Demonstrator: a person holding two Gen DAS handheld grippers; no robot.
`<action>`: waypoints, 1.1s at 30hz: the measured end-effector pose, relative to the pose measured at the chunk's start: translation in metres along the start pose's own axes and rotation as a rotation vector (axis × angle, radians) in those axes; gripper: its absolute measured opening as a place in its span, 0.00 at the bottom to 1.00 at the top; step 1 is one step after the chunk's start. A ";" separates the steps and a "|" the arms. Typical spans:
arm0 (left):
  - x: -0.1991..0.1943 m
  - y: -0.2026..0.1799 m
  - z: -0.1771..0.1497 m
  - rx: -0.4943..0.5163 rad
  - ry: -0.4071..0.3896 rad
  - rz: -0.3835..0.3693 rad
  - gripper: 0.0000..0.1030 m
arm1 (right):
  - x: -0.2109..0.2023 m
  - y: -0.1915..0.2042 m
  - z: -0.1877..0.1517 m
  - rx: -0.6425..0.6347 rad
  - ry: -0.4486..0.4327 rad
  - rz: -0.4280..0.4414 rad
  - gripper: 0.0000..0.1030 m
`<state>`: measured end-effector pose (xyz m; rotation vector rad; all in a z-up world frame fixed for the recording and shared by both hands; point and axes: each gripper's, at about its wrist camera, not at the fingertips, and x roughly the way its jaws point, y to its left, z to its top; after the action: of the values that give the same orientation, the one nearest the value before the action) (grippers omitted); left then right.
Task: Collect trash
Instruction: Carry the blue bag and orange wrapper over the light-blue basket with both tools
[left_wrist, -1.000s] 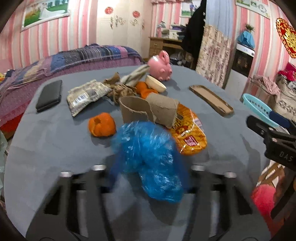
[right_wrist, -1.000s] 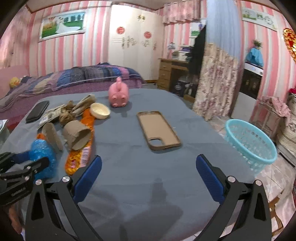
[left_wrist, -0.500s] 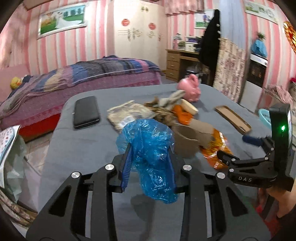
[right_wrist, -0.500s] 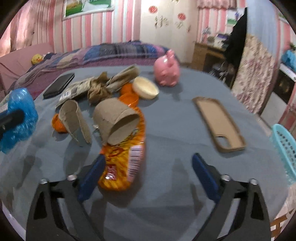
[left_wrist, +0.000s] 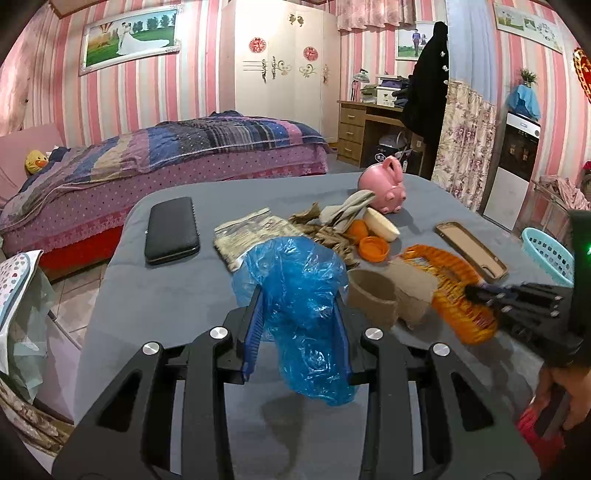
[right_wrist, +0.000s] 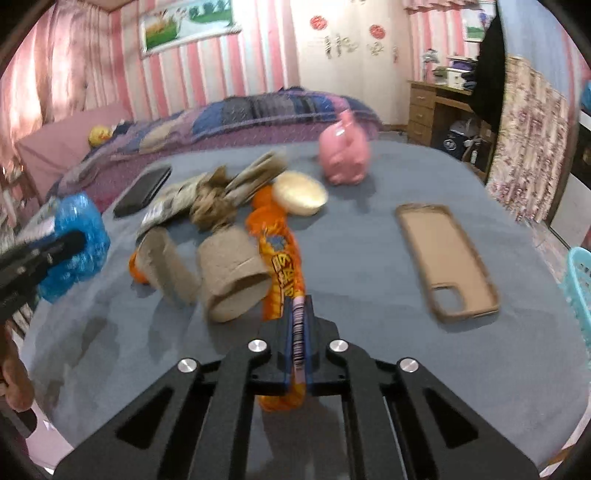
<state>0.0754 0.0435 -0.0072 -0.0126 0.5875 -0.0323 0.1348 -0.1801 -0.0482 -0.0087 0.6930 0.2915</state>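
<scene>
My left gripper (left_wrist: 299, 299) is shut on a crumpled blue plastic bag (left_wrist: 303, 295), held above the grey table (left_wrist: 147, 295); the bag hangs down between the blue pads. My right gripper (right_wrist: 298, 306) is shut on the near end of an orange snack wrapper (right_wrist: 280, 251), its pads pinching the foil flat. In the left wrist view the right gripper (left_wrist: 476, 291) grips the wrapper (left_wrist: 454, 295) at the right. Two cardboard tubes (right_wrist: 232, 277) (right_wrist: 166, 266) lie just left of the wrapper. The blue bag (right_wrist: 79, 236) shows at the far left.
Behind the tubes lie crumpled brown paper (right_wrist: 210, 206), a printed packet (left_wrist: 251, 236), an orange cap (left_wrist: 373, 249) and a cream lid (right_wrist: 299, 192). A pink piggy bank (right_wrist: 345, 155), tan phone case (right_wrist: 447, 258) and black wallet (left_wrist: 171, 229) share the table. A teal basket (left_wrist: 546, 254) stands beyond the right edge.
My right gripper swung left to the trash pile and closed from wide open onto the orange wrapper. My left gripper lifted the blue bag off the table.
</scene>
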 end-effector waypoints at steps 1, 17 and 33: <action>0.002 -0.003 0.003 -0.002 0.002 -0.002 0.31 | -0.006 -0.010 0.003 0.013 -0.014 -0.006 0.05; 0.014 -0.074 0.049 0.065 -0.038 -0.030 0.31 | -0.051 -0.135 0.030 0.031 -0.113 -0.105 0.05; 0.066 -0.207 0.084 0.133 -0.047 -0.168 0.31 | -0.100 -0.286 0.018 0.225 -0.125 -0.354 0.05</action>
<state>0.1713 -0.1649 0.0303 0.0664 0.5350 -0.2341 0.1498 -0.4793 0.0039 0.0992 0.5842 -0.1259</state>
